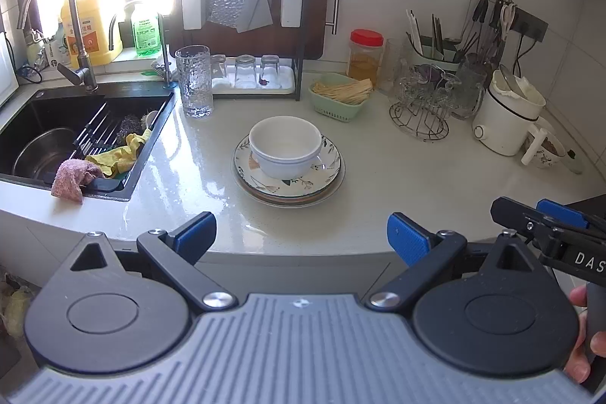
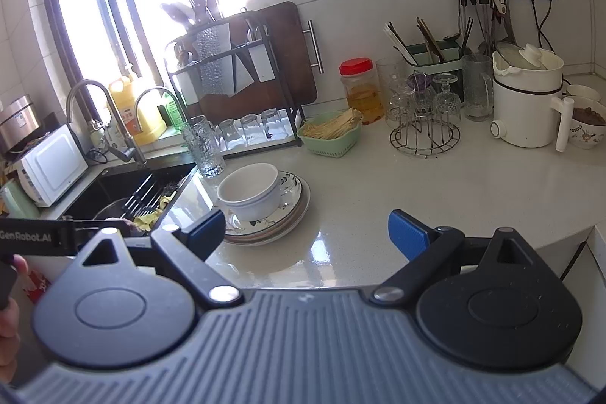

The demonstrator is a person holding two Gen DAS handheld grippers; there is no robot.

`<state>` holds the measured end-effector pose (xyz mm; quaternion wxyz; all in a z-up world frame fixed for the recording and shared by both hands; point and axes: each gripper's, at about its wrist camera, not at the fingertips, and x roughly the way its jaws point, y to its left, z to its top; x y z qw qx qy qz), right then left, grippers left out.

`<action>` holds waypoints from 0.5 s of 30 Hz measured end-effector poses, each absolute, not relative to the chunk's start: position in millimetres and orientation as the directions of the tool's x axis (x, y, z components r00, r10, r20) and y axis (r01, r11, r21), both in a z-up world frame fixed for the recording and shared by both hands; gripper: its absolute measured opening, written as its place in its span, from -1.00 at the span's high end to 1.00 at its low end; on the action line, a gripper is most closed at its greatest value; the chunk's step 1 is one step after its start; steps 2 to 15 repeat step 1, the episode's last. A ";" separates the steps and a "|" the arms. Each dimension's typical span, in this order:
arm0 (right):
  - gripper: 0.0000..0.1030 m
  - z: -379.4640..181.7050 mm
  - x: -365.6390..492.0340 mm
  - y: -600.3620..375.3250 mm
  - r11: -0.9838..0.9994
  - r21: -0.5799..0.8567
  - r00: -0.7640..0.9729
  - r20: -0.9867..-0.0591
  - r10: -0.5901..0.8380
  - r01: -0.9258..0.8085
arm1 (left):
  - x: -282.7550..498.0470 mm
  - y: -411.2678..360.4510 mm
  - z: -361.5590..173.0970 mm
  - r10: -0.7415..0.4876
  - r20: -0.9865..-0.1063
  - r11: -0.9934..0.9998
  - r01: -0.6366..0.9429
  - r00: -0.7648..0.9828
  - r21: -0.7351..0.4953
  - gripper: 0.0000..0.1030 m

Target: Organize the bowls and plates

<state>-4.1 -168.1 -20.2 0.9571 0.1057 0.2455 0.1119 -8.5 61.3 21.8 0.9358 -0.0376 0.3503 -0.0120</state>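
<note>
I hold my left hand-held gripper [image 1: 301, 237] level at the near edge of the worktop [image 1: 378, 184], its blue-padded fingers spread wide with nothing between them, aimed straight at the stacked dishes. My right hand-held gripper [image 2: 306, 233] sits at about the same height, also spread wide and empty, pointing over the bare worktop to the right of the stack. In the left wrist view the right tool juts in at the near right with my fingers [image 1: 585, 339] curled round its handle; in the right wrist view the left tool shows at the near left edge.

The bowls [image 1: 286, 146] are two white ones nested together, upright, sitting on top of the plates [image 1: 329, 173] near the middle of the worktop. The top plate is white with a leaf pattern around its rim; beneath it lie at least two more, one showing an orange-brown edge. The stack looks slightly uneven, the bowls set a little to the left of the plates' middle.

To the left is the dark sink [image 1: 45, 112] with a yellow cloth [image 1: 121, 154] and a pink cloth [image 1: 74, 177] draped on its edge. A tall textured glass [image 1: 195, 82] stands just beyond the stack on the left, and a green basket [image 1: 339, 97] of sticks stands farther back on the right.
</note>
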 end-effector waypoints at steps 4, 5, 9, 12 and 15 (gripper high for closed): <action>-0.83 -20.2 -4.3 -167.8 0.952 0.257 0.855 -0.445 0.267 -0.164 | -7.7 61.6 21.9 -0.050 -0.654 0.997 -0.003 0.755 -0.079 -0.92; -0.83 -20.2 -4.3 -167.8 0.952 0.257 0.855 -0.445 0.267 -0.164 | -7.7 61.6 21.9 -0.050 -0.654 0.997 -0.003 0.755 -0.079 -0.92; -0.83 -20.2 -4.3 -167.8 0.952 0.257 0.855 -0.445 0.267 -0.164 | -7.7 61.6 21.9 -0.050 -0.654 0.997 -0.003 0.755 -0.079 -0.92; -0.83 -20.2 -4.3 -167.8 0.952 0.257 0.855 -0.445 0.267 -0.164 | -7.7 61.6 21.9 -0.050 -0.654 0.997 -0.003 0.755 -0.079 -0.92; -0.83 -20.2 -4.3 -167.8 0.952 0.257 0.855 -0.445 0.267 -0.164 | -7.7 61.6 21.9 -0.050 -0.654 0.997 -0.003 0.755 -0.079 -0.92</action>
